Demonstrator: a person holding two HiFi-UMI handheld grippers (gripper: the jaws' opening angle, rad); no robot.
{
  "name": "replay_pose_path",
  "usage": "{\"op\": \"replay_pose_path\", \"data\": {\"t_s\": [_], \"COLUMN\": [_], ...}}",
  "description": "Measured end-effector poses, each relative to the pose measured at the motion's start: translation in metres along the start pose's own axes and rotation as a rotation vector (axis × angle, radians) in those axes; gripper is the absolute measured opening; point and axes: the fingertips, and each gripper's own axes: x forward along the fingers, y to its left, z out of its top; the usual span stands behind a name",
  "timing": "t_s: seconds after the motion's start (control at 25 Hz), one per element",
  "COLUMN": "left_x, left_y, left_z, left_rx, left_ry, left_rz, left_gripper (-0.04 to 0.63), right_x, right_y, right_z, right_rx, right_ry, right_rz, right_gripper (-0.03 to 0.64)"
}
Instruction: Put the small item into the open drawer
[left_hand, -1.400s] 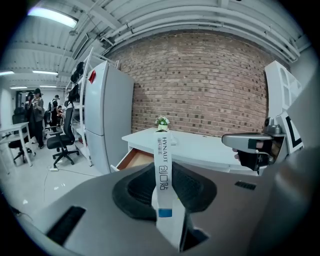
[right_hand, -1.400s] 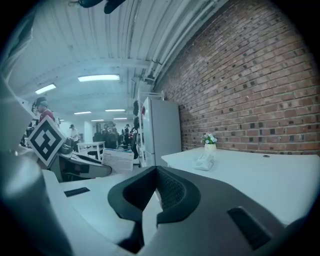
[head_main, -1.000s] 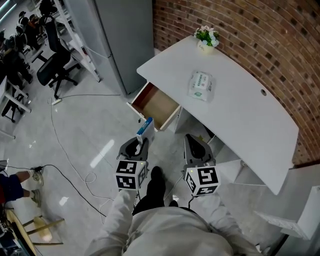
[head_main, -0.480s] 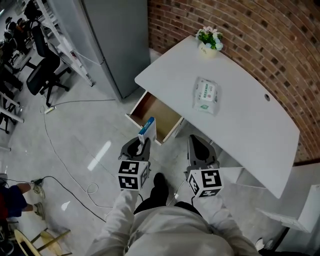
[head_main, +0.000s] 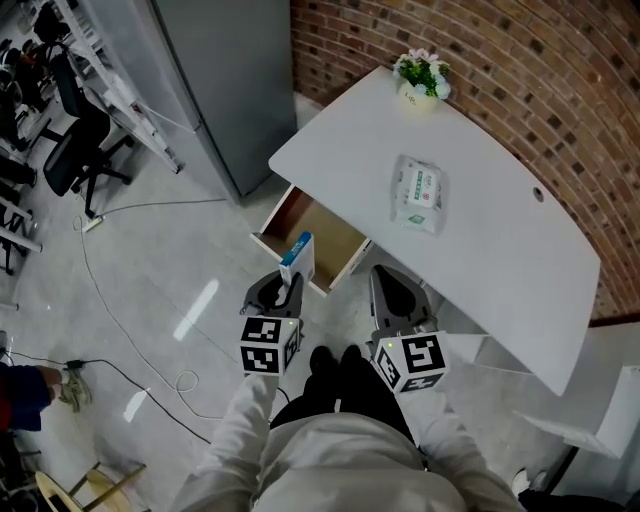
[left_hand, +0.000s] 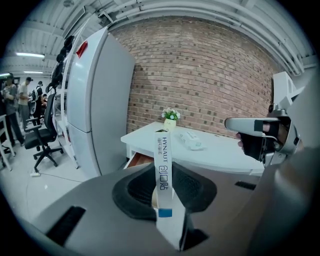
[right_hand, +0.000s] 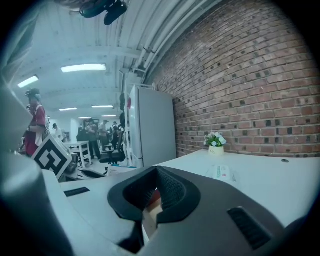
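The drawer (head_main: 318, 222) is standing open under the counter (head_main: 490, 250), its brown wooden inside showing. Just in front of it, the left hand-held gripper (head_main: 283, 290) is clamping a small box (head_main: 297, 254) upright, and the box is overlapping the drawer's front edge. Its white side is reading "HYNAUT" above characters too small to read, with a blue square below. The right hand-held gripper (head_main: 393, 297), right of the drawer, is holding its jaws nearly together, pinching nothing. Beyond the drawer a tissue pack (head_main: 418, 193) is lying flat – print illegible – and a pot (head_main: 420, 80) is holding flowers.
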Motion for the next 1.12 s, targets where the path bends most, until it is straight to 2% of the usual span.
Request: {"op": "replay_pose_path", "data": {"t_s": [0.56,1.12], "left_x": [0.055,0.119], "left_y": [0.017,0.027], "left_z": [-0.020,-0.064], "left_rx": [-0.008,-0.005], "left_ry": [0.069,0.193], "left_rz": [0.003,0.001], "left_gripper": [0.098,0.098], "right_x": [0.037,0.098], "right_y": [-0.016,-0.029], "right_z": [-0.003,-0.044], "right_rx": [-0.005,-0.031], "right_ry": [0.006,0.104], "right_rz": [0.014,0.096], "right_gripper": [0.026,0.026]}}
